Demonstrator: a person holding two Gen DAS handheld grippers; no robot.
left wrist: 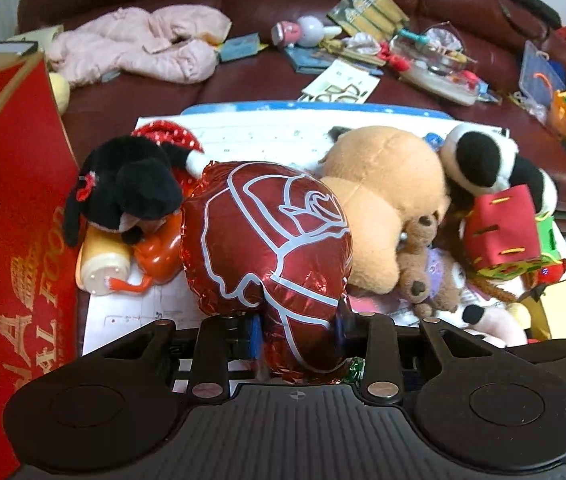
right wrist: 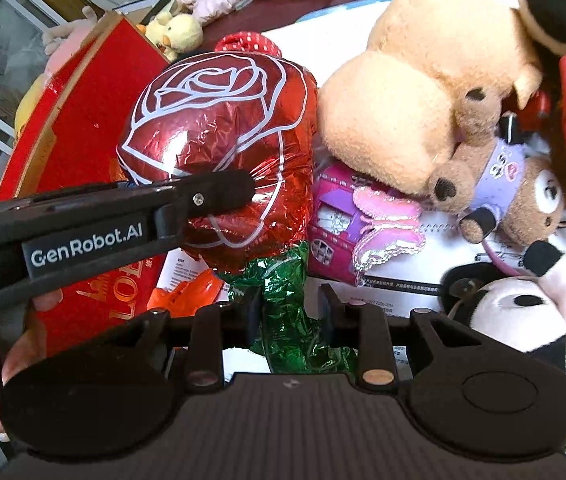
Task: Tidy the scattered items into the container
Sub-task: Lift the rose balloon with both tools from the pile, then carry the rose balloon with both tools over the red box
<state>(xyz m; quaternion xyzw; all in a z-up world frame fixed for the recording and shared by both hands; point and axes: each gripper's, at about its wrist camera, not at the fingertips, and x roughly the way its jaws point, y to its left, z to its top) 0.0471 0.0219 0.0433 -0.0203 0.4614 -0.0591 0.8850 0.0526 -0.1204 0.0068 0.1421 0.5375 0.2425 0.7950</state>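
Observation:
A red foil rose balloon (left wrist: 267, 240) with white outlines fills the middle of the left wrist view. My left gripper (left wrist: 299, 332) is shut on its lower part, the blue pads pressing in from both sides. In the right wrist view the same balloon (right wrist: 219, 120) hangs above the toys, and one black finger (right wrist: 219, 194) of the left gripper lies across its front. My right gripper (right wrist: 291, 308) is shut on the balloon's crumpled green foil stem (right wrist: 283, 280). A tall red box with gold lettering (left wrist: 11, 220) (right wrist: 83, 128) stands just left of the balloon.
Plush toys crowd a white sheet (left wrist: 251, 136): a black one (left wrist: 131, 184), a tan one (left wrist: 383, 200) and a panda (left wrist: 479, 160). A pink toy house (right wrist: 339, 220) lies beside the stem. A pink jacket (left wrist: 143, 44) and clutter cover the dark red sofa (left wrist: 163, 96).

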